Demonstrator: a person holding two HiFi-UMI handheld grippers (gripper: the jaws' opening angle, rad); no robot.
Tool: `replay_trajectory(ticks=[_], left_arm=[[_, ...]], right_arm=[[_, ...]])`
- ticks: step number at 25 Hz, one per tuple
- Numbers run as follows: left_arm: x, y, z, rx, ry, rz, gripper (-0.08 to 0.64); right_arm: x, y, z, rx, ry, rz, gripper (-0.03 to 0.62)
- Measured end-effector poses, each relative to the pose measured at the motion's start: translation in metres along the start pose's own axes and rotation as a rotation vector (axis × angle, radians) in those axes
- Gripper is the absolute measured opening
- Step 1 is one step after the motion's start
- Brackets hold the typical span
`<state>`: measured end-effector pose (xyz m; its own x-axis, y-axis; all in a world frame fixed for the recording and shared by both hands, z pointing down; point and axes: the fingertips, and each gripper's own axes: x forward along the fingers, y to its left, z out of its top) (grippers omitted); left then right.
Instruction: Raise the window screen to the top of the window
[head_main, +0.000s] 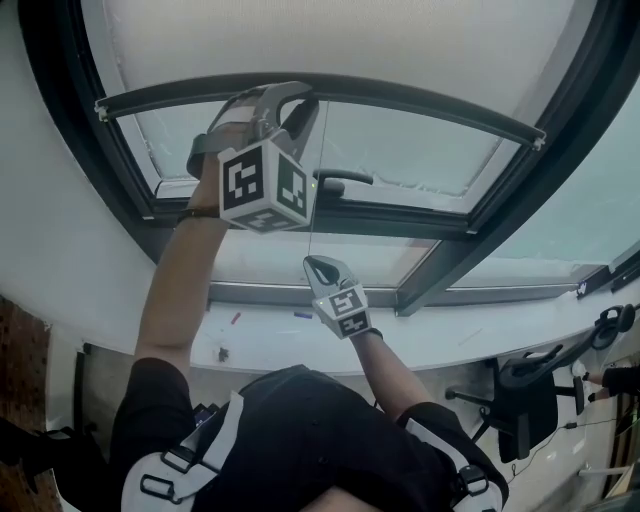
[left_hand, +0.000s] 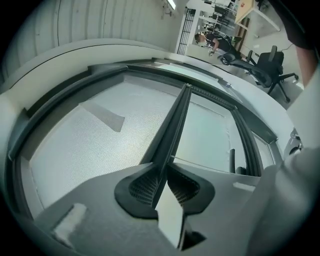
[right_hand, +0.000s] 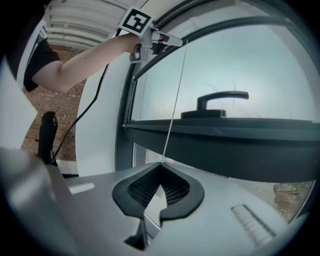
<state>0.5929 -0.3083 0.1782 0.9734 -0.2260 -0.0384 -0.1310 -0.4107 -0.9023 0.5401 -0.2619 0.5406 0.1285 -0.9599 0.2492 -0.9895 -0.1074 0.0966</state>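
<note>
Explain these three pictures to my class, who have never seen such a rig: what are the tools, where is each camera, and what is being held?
A person stands at a window with a two-jaw gripper in each hand. One picture comes from a camera on the head; the other two from cameras riding on the grippers. The right gripper is shut on a thin cord running up toward the window screen. The left gripper, higher up by the screen's bottom bar, has jaws slightly apart at that cord. On the sill lie small bits.
</note>
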Motion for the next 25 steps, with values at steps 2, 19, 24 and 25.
replay_trajectory(ticks=[2,19,24,25], left_arm=[[0.0,0.0,0.0,0.008,-0.003,0.012,0.057],[-0.031,-0.047,-0.046,-0.552,-0.076,0.101,0.002],[-0.03,-0.053,-0.063,-0.701,-0.086,0.049,0.002],[-0.032,-0.052,-0.065,-0.727,-0.091,0.048,0.002]], right_arm=[[0.0,0.005,0.0,-0.036,-0.011,-0.013,0.005],[-0.021,-0.028,0.07,-0.011,-0.174,-0.153,0.005],[-0.026,-0.032,0.116,-0.056,-0.246,-0.161,0.005],[-0.027,-0.032,0.123,-0.067,-0.259,-0.165,0.005]])
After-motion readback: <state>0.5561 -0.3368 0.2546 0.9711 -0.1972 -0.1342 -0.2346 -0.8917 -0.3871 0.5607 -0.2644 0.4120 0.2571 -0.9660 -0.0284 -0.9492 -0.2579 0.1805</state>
